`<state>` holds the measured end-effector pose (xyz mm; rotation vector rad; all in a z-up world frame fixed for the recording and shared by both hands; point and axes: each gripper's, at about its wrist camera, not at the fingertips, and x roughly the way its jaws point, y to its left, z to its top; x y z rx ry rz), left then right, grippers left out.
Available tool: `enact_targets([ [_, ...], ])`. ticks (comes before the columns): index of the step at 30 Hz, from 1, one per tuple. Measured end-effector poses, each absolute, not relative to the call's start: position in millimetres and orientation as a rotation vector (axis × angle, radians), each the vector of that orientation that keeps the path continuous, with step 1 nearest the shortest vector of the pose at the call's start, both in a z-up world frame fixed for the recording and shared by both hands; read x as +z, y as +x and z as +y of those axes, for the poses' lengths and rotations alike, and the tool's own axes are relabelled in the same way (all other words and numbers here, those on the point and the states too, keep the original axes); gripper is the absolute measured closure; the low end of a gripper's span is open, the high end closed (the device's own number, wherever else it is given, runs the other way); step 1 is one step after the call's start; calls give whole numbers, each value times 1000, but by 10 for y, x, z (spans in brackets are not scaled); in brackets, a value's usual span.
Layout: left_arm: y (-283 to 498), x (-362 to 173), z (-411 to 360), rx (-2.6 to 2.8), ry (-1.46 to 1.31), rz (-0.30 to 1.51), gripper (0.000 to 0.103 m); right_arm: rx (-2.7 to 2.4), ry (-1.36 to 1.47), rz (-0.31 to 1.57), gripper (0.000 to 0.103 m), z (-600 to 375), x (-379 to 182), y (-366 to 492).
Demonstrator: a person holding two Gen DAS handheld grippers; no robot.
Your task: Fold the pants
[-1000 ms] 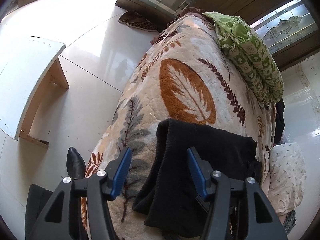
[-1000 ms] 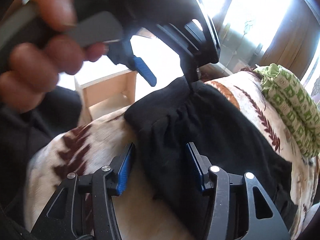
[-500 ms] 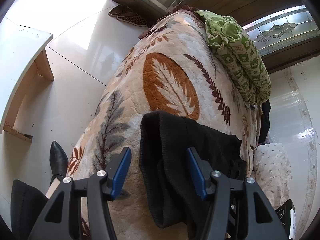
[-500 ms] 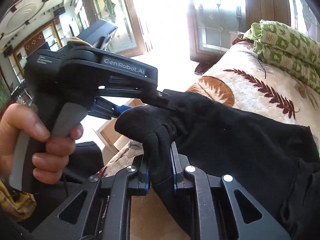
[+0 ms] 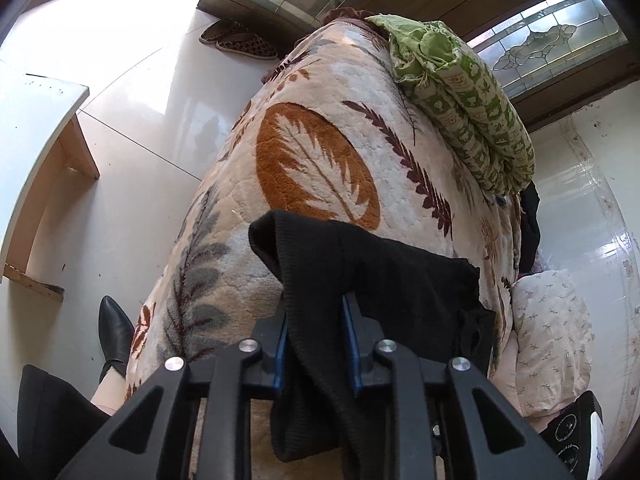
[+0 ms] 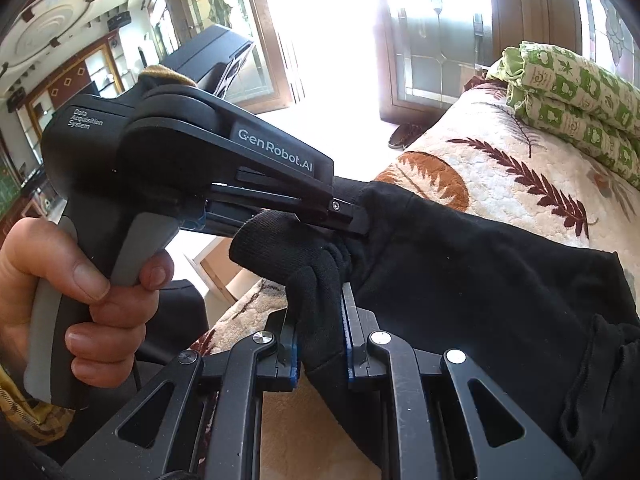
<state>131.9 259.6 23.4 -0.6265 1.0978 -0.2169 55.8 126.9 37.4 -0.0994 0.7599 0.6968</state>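
Note:
Black knit pants (image 5: 400,280) lie on a bed under a leaf-patterned blanket (image 5: 320,160). My left gripper (image 5: 314,344) is shut on a bunched edge of the pants near the bed's side. In the right wrist view the pants (image 6: 480,272) stretch off to the right. My right gripper (image 6: 320,336) is shut on the same end of the fabric. The left gripper (image 6: 352,216) shows there too, held in a hand, its tip pinching the cloth just above.
A rolled green patterned quilt (image 5: 460,96) lies along the far edge of the bed. A white pillow (image 5: 552,340) is at the right. A wooden bench (image 5: 40,160) stands on the tiled floor at left. Slippers (image 5: 240,40) sit by the door. A black shoe (image 5: 114,332) is near the bed.
My left gripper was open around the pants edge and has shut on it. My right gripper shut on the fabric half a second ago and still holds it.

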Motion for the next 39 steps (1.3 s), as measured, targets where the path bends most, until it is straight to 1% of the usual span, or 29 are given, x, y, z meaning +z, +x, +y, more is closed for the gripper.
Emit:
enact_targets([
  [20, 1123, 691, 2299, -248, -568, 1017, 80, 709, -4, 721, 88, 922, 592, 413],
  [29, 1103, 1002, 1928, -299, -483, 1000, 81, 683, 70, 694, 89, 628, 708, 306],
  [39, 1105, 1182, 1311, -380, -389, 1015, 81, 634, 198, 693, 89, 117, 731, 209],
])
